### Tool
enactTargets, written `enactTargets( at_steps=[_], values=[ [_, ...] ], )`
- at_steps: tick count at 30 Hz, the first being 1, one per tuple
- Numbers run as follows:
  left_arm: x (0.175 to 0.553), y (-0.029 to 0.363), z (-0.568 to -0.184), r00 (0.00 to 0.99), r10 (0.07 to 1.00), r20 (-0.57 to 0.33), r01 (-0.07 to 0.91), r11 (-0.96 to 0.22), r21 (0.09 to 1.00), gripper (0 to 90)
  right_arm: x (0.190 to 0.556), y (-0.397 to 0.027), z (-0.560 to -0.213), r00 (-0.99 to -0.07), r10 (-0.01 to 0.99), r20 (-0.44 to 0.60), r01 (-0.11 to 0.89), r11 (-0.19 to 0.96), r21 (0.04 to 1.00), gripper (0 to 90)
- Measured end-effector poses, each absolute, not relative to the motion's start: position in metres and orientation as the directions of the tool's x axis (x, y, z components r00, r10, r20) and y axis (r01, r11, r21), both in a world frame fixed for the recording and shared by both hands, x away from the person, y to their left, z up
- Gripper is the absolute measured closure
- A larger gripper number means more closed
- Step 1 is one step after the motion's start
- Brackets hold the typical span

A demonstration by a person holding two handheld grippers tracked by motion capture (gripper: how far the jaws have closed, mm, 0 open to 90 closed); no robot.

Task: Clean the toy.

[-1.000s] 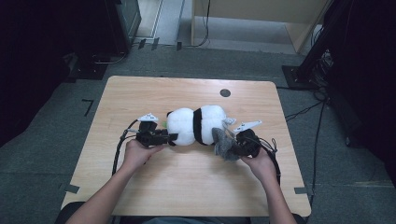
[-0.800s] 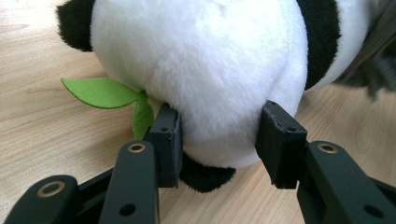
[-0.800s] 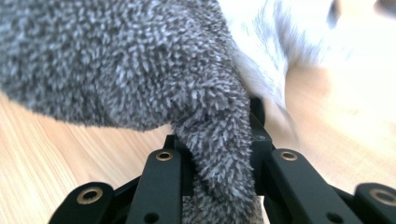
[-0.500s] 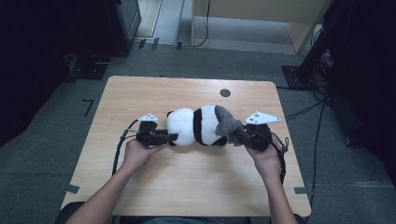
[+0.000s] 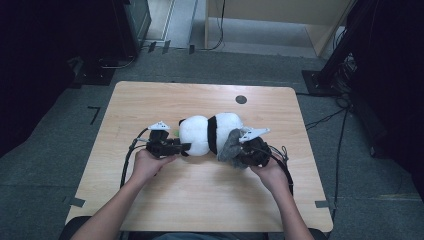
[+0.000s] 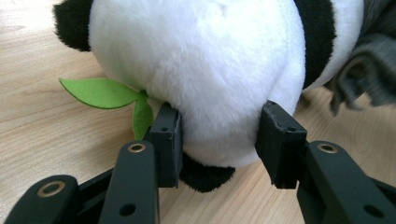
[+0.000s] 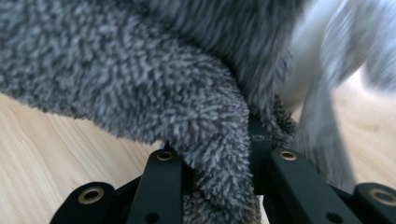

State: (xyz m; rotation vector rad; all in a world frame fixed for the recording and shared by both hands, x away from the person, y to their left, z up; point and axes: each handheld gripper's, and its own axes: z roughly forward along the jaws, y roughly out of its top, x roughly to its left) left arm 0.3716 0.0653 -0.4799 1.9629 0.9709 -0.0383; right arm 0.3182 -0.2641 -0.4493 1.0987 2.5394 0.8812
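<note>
The panda plush [image 5: 207, 134] is laid on its side near the middle of the table [image 5: 200, 200], with its long axis running left to right across the person's front. The left gripper [image 5: 184, 147] is positioned at the plush's left end; in the left gripper view its jaws are seen pressed against both sides of the white rounded body [image 6: 205, 70], part-way closed on it, with a green felt leaf [image 6: 105, 93] just beside the left jaw. The right gripper [image 5: 239, 155] is positioned at the opposite end, where its jaws are closed on a fold of grey fleece cloth [image 7: 140, 93] lying against the plush's right end. The cloth is thus nearer the right hand [image 5: 270, 172], and any draw over the body is judged to run leftward along the long axis.
</note>
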Motion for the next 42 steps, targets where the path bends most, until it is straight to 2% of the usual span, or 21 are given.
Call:
enactTargets(
  at_steps=[8, 18, 24, 29, 33, 42],
  values=[
    [0.372, 0.066, -0.480, 0.687, 0.616, -0.385, 0.643, -0.270, 0.716, 55.3, 0.326, -0.275, -0.471, -0.662, 0.747, 0.060, 0.653, 0.535, 0.536, 74.2],
    [0.373, 0.066, -0.480, 0.684, 0.617, -0.388, 0.647, -0.268, 0.714, 55.5, 0.330, -0.294, -0.470, -0.614, 0.783, 0.094, 0.698, 0.484, 0.527, 74.1],
    [0.372, 0.065, -0.479, 0.690, 0.622, -0.370, 0.636, -0.278, 0.720, 55.6, 0.331, -0.318, -0.456, -0.547, 0.829, 0.116, 0.707, 0.384, 0.594, 74.4],
    [0.371, 0.065, -0.479, 0.692, 0.623, -0.365, 0.633, -0.281, 0.721, 55.6, 0.326, -0.328, -0.427, -0.513, 0.848, 0.134, 0.657, 0.287, 0.697, 74.5],
    [0.370, 0.064, -0.478, 0.695, 0.622, -0.361, 0.629, -0.283, 0.724, 55.6, 0.329, -0.318, -0.406, -0.532, 0.838, 0.118, 0.608, 0.282, 0.742, 74.4],
    [0.370, 0.064, -0.479, 0.708, 0.622, -0.335, 0.604, -0.288, 0.743, 53.8, 0.356, -0.279, -0.388, -0.566, 0.815, 0.124, 0.587, 0.293, 0.755, 73.7]
  ],
)
